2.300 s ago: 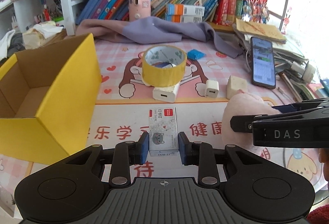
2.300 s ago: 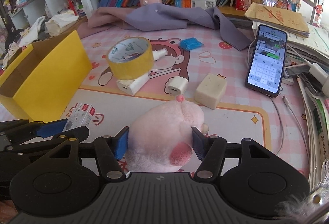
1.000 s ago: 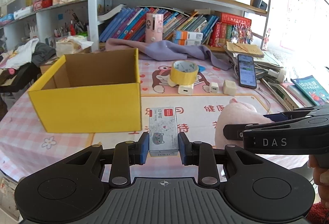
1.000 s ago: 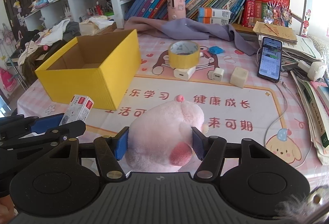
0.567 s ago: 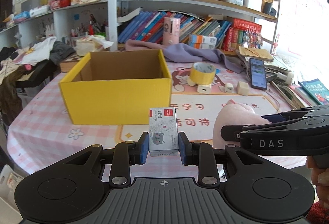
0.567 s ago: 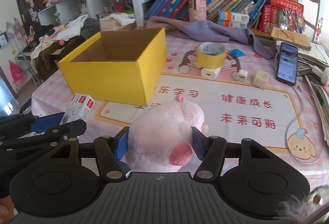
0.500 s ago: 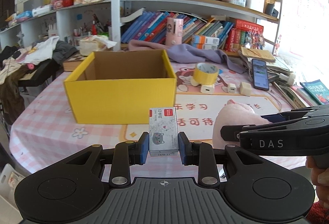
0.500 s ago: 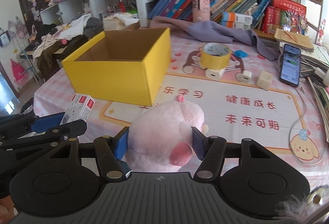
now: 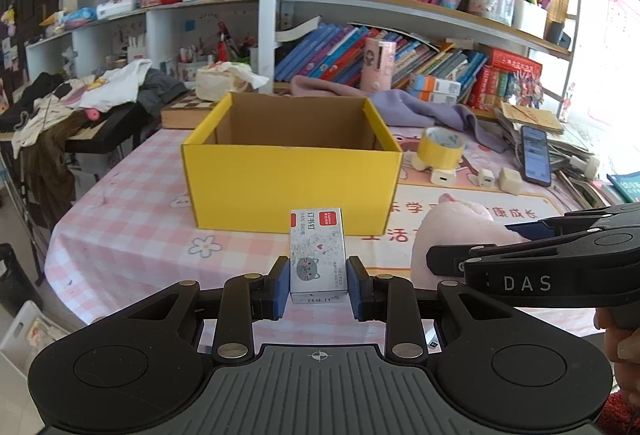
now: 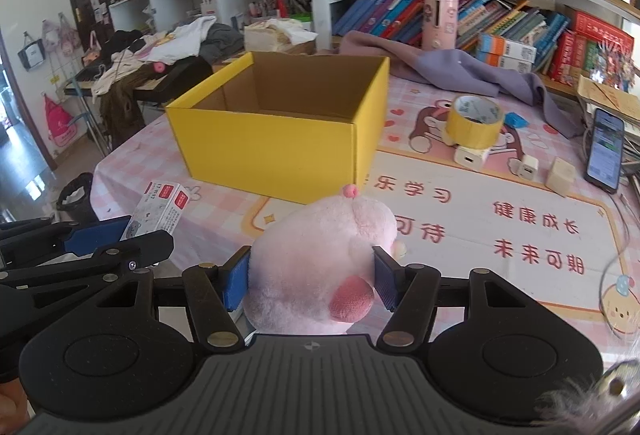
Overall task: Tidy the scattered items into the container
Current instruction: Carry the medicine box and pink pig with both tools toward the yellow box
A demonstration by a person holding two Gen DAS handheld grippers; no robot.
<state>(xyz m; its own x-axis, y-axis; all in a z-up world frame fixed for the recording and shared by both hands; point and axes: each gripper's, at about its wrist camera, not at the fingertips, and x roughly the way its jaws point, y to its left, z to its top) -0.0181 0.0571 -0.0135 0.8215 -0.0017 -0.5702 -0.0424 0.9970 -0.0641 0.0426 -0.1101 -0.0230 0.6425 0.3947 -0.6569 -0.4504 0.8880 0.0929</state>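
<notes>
1. Yellow open-topped cardboard box (image 9: 292,191), the container, stands on the pink checked desk (image 9: 132,231), ahead of both tongs and apart from them; from these views its inside looks bare.
2. Left tongs (image 9: 318,289) are clamped tight on a small white staple box with a red label and a cat print (image 9: 318,251), gripped at its near end, so most of it sticks out forward.
3. Right tongs (image 10: 312,281) are partly closed, squeezing a pink plush toy (image 10: 320,255) by its sides.
4. Likely risk: the staple box, held only at one end, could pivot or slide out if it knocks the yellow front wall on the way in.
5. Plush is soft and bulges past the pads; a low approach could catch it on the rim and drag the light box across the desk.
6. Both tongs sit close side by side, so entering together could make them collide.
7. Yellow tape roll (image 10: 474,123), white chargers (image 10: 472,157) and a phone (image 10: 606,149) wait at the right, well clear.
</notes>
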